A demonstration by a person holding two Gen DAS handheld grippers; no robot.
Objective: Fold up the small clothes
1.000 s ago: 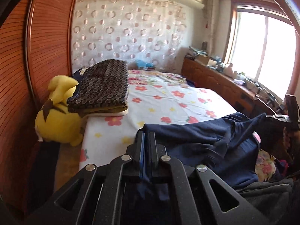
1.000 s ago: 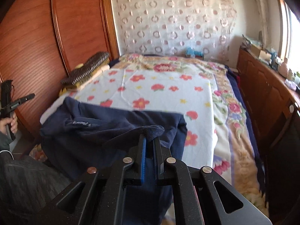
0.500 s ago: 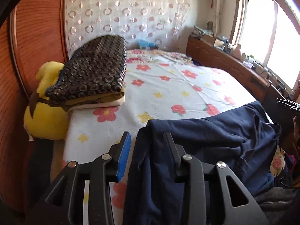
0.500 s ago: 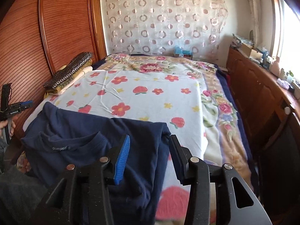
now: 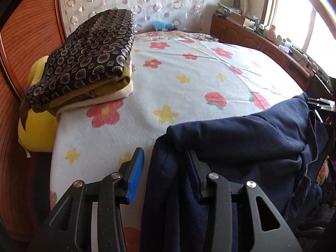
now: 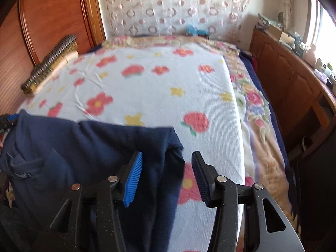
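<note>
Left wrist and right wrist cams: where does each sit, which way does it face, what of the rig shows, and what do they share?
Left wrist: rides on the left gripper, tilted down across the bed toward the curtain; jaws open, just been opening, navy garment edge between them; folded blankets and yellow plush toy on the left.
Right wrist: rides on the right gripper, same heading; jaws open, just been opening, over the garment's other edge; wooden cabinet on the right.
Shared: bed, garment, blankets, curtain.
</note>
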